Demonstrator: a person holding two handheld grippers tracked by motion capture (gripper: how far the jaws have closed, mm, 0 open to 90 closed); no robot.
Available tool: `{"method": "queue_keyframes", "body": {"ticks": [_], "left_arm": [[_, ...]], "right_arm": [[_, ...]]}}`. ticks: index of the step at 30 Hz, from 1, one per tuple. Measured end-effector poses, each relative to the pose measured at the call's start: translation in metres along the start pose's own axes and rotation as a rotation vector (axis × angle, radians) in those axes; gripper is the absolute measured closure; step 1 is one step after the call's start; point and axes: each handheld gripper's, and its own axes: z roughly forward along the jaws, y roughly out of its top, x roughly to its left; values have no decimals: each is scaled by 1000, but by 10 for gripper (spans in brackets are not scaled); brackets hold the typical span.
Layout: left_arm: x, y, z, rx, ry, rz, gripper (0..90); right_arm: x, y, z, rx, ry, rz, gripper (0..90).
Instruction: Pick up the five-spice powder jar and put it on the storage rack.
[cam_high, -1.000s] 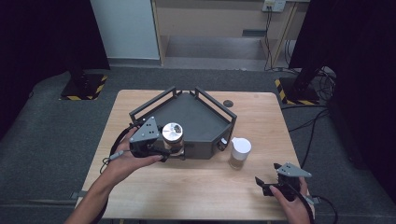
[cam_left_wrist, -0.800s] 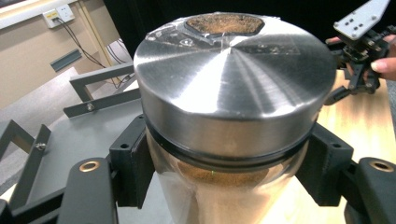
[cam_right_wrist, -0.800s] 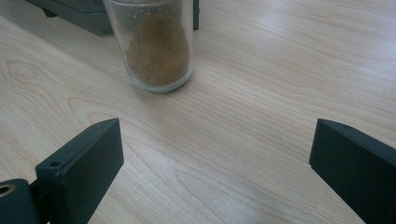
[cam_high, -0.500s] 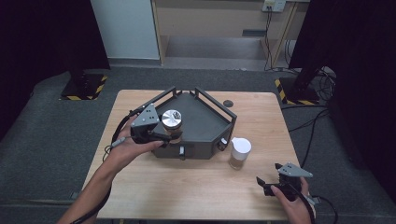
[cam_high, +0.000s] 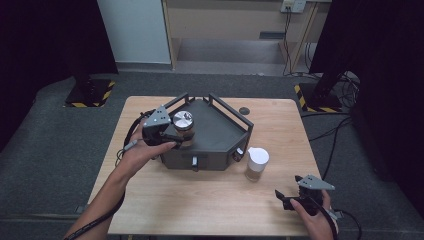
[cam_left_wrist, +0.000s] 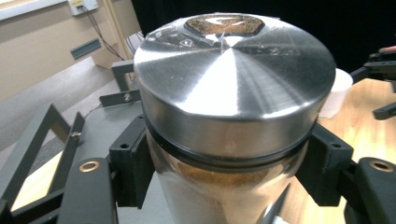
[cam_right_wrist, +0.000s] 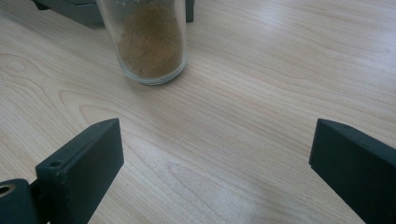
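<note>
left gripper (cam_high: 177, 134): jaws clamped on glass jar with round steel lid (cam_left_wrist: 233, 93), above dark grey metal tray (cam_high: 220, 142) | right gripper (cam_high: 290, 201): jaws wide apart, nothing between, over pale wooden table (cam_right_wrist: 261, 116)

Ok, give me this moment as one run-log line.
left tongs: shut on metal-lidded glass jar of brown powder, above dark grey tray | right tongs: open, empty, over wooden table | white-lidded glass jar: standing beside tray
</note>
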Motion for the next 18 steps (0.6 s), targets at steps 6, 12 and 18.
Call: {"method": "queue_keyframes", "body": {"ticks": [6, 12, 18], "left_arm": [[7, -6, 2, 8, 22, -21, 298], [11, -15, 5, 13, 32, -44, 298], [13, -20, 7, 25, 37, -53, 298]], "right_arm": [[-1, -1, 0, 1, -1, 2, 34], [-1, -1, 0, 5, -1, 5, 34], [-2, -1, 0, 5, -2, 5, 34]]}}
